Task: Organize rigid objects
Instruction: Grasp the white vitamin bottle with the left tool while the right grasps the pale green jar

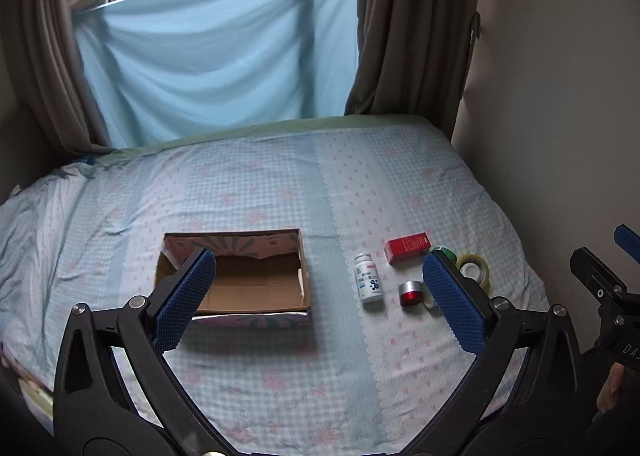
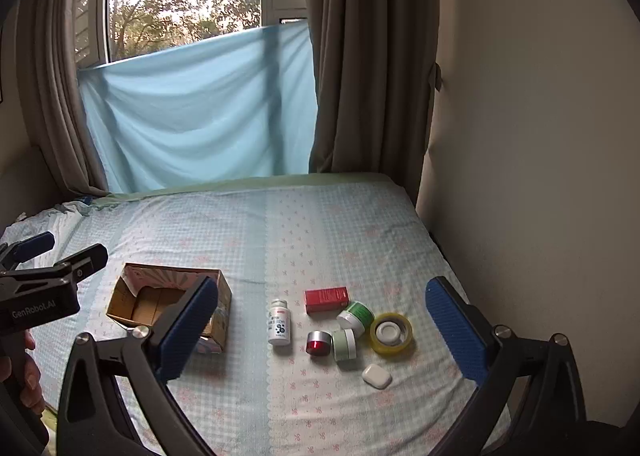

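An open cardboard box (image 1: 256, 288) (image 2: 160, 306) lies empty on the bed. To its right lie a white pill bottle (image 1: 369, 283) (image 2: 279, 322), a red carton (image 1: 408, 247) (image 2: 326, 299), a red-and-silver cap (image 1: 411, 293) (image 2: 319, 342), two green-and-white jars (image 2: 356, 316) (image 2: 344, 344), a clear tape roll (image 1: 474, 268) (image 2: 391, 333) and a white earbud case (image 2: 376, 375). My left gripper (image 1: 320, 292) is open and empty above the bed, between box and objects. My right gripper (image 2: 320, 326) is open and empty, above the objects.
The bed (image 1: 280, 184) has a checked floral sheet. A wall (image 2: 540, 136) runs along its right edge. Grey curtains (image 2: 360, 76) and a blue cloth (image 1: 216, 56) hang at the window behind. A crumpled quilt (image 1: 32, 224) lies at the left.
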Action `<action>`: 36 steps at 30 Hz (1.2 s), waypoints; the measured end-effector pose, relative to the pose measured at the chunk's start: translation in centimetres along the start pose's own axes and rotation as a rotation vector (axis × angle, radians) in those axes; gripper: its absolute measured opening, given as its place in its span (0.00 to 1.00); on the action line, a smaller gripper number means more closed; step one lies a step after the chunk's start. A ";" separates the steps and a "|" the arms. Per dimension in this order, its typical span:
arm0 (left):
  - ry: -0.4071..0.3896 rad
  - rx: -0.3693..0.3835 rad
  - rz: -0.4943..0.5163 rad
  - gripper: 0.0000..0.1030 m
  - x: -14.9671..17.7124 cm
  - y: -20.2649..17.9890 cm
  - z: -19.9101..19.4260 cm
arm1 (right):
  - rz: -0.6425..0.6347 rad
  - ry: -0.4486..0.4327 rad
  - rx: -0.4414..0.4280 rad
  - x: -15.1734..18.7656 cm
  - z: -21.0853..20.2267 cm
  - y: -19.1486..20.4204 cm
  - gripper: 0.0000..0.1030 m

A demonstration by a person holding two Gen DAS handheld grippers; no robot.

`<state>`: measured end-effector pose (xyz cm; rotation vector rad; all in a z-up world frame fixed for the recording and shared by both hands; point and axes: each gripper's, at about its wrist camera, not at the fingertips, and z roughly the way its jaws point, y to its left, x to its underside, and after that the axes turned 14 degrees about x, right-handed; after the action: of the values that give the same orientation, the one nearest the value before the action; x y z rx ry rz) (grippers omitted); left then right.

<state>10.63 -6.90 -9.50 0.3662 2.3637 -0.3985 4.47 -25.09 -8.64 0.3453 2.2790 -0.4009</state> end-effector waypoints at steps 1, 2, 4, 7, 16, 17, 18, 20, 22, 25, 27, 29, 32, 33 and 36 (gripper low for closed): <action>0.028 0.014 0.002 1.00 0.0 -0.3 1.7 | 0.004 0.023 0.005 0.5 1.2 -0.4 1.00; 0.054 0.025 0.004 1.00 0.0 -0.5 3.4 | 0.004 0.046 0.014 1.0 2.4 -0.6 1.00; 0.109 0.046 0.006 1.00 0.0 -1.0 7.0 | 0.008 0.094 0.033 2.0 5.1 -1.2 1.00; 0.189 0.079 -0.006 1.00 0.2 -1.7 12.4 | 0.035 0.167 0.044 3.6 9.0 -2.2 1.00; 0.405 0.098 -0.062 0.96 2.6 -2.0 27.7 | -0.033 0.357 0.064 9.6 21.4 -1.8 1.00; 0.424 0.096 -0.067 0.95 3.1 -1.8 29.2 | -0.046 0.375 0.061 10.3 22.6 -1.7 1.00; 0.447 0.091 -0.073 0.94 3.5 -1.6 30.7 | -0.060 0.395 0.058 11.1 23.8 -1.4 1.00; 0.493 0.081 -0.088 0.91 4.5 -1.1 33.4 | -0.083 0.435 0.050 12.5 26.0 -0.8 1.00; 0.534 0.074 -0.109 0.88 5.5 -0.2 35.9 | -0.100 0.463 0.037 13.6 27.9 0.0 1.00; 0.587 0.057 -0.140 0.86 6.9 0.9 39.0 | -0.131 0.499 0.018 15.2 30.4 1.3 0.96; 0.617 0.048 -0.156 0.85 7.7 1.6 40.5 | -0.158 0.535 0.012 16.0 31.9 2.2 0.90; 0.647 0.045 -0.168 0.79 8.5 2.2 41.9 | -0.179 0.561 0.019 16.7 33.4 2.9 0.82; 0.680 0.042 -0.168 0.77 9.5 2.8 43.5 | -0.195 0.591 0.025 17.2 35.3 3.5 0.78; 0.688 0.042 -0.168 0.77 9.7 2.9 44.0 | -0.202 0.601 0.023 17.3 36.0 3.6 0.77; 0.707 0.041 -0.170 0.75 10.2 3.5 45.4 | -0.244 0.623 0.021 17.4 37.5 4.4 0.68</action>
<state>31.73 -19.39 -49.18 0.3670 3.0948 -0.4489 19.29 -33.58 -46.56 0.2194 2.9445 -0.4903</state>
